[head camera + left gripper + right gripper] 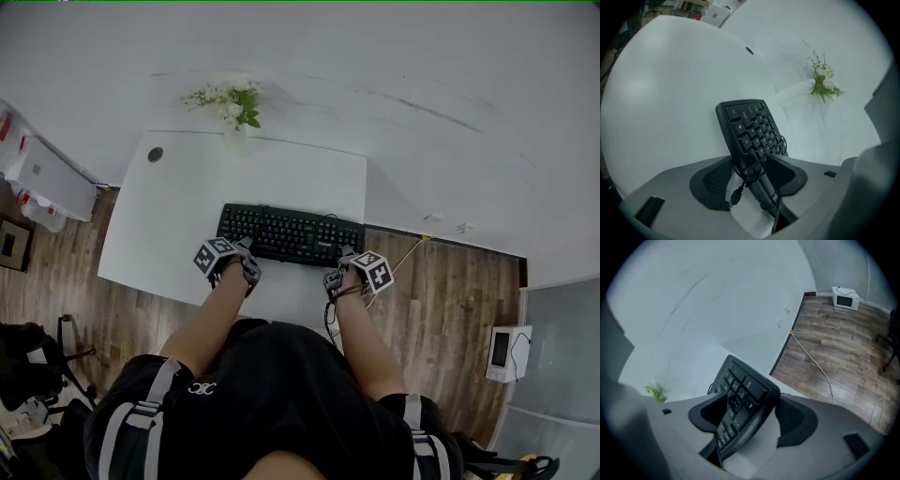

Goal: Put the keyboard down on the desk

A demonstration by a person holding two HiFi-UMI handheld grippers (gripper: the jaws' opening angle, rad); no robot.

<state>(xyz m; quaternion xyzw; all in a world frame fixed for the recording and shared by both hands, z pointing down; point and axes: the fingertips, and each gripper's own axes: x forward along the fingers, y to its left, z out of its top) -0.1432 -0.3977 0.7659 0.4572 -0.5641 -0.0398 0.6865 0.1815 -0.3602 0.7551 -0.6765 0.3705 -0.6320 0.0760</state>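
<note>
The dark padded fingers (711, 182) of the left gripper (750, 178) stand wide apart around the left end of the black plastic keyboard (752, 126). Bare tabletop shows between one pad and the keyboard's edge, and the other pad sits just beside it, so nothing looks clamped. The right gripper (752, 416) is spread the same way, its fingers (797, 420) flanking the keyboard's right end without pressing on it. In the head view the keyboard (291, 234) lies flat on the flat white table (178, 216), close to its near edge, with one gripper at each near corner. The setting-down itself looks complete, so the step in hand is a clean release. I would keep both pairs of fingers spread and draw them straight back along their own line, both sides together, so that no pad catches an end and skews the keyboard. The likeliest snag is the thin black cable with its plug (738, 190), looped loosely round the left end and hanging right between the left fingers. That gripper should come away slowly, and stop if the loop starts to follow it. The small bunch of white flowers (230, 101) stands at the table's far edge, well apart from the keyboard, and needs no care.
</note>
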